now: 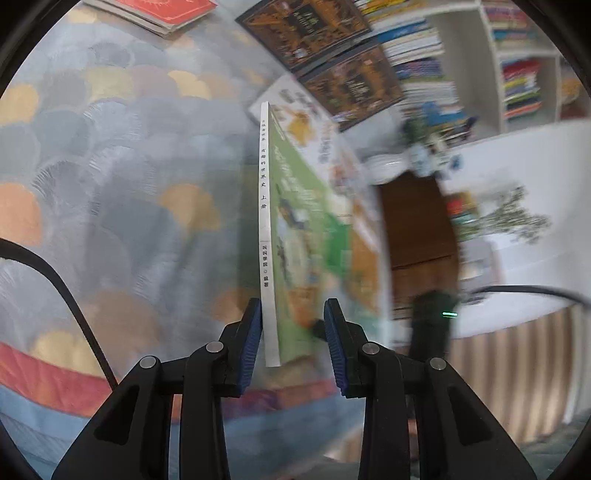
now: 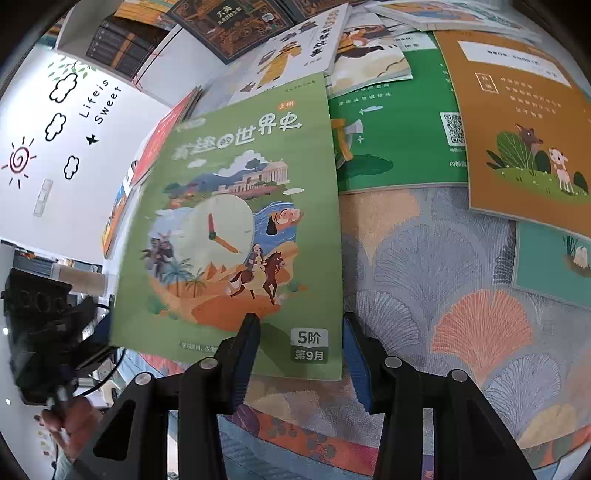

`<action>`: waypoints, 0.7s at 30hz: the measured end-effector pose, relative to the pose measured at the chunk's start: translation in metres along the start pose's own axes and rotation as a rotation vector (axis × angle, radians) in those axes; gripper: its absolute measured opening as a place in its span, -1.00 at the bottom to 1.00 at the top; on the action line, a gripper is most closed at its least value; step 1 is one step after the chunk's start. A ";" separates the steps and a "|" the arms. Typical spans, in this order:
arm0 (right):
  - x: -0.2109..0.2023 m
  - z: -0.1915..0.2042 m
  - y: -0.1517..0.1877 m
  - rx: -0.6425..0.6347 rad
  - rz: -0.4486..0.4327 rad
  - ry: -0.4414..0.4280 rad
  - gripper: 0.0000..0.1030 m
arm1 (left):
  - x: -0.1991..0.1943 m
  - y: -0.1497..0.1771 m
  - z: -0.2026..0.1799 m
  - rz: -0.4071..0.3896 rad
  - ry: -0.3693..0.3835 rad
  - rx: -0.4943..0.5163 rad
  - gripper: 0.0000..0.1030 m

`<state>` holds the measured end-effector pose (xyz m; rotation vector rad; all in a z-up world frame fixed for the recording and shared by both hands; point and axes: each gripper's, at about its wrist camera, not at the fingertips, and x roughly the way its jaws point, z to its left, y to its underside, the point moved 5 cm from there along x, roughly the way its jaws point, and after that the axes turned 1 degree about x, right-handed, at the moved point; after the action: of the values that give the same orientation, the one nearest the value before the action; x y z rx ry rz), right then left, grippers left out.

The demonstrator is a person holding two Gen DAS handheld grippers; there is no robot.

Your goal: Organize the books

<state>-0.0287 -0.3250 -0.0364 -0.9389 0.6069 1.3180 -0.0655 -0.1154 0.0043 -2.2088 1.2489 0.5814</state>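
Note:
A thin green book with a white spine [image 1: 266,229] stands on edge between my left gripper's [image 1: 292,332] blue pads. The left pad [image 1: 253,339] touches the spine; the right pad is well apart from the cover, so the jaws are open. The same green book's clock cover [image 2: 236,229] fills the right wrist view. My right gripper [image 2: 300,354] is open around its lower right corner, one finger over the cover, the other beside its edge. I cannot tell what holds the book up.
Several books lie on the patterned cloth [image 2: 424,258]: a dark green one [image 2: 399,140], an orange one [image 2: 524,122], a teal one [image 2: 554,262], dark brown ones [image 1: 314,33] and a red one [image 1: 162,11]. A white bookshelf [image 1: 491,66] stands beyond.

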 end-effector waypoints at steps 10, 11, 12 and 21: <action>0.005 0.010 0.001 -0.037 -0.007 0.037 -0.12 | 0.032 -0.002 0.013 0.030 0.011 -0.071 -0.60; 0.004 0.007 0.000 -0.008 0.005 0.012 -0.12 | 0.030 -0.002 0.015 0.027 0.038 -0.096 -0.60; 0.002 0.003 0.000 0.022 0.017 -0.013 -0.11 | 0.028 -0.003 0.015 0.025 0.076 -0.125 -0.61; -0.004 -0.036 -0.004 0.337 0.057 -0.355 -0.04 | 0.026 -0.014 0.008 0.056 0.268 -0.276 -0.65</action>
<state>-0.0210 -0.3579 -0.0509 -0.4029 0.5588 1.3411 -0.0417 -0.1213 -0.0143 -2.5549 1.4418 0.5170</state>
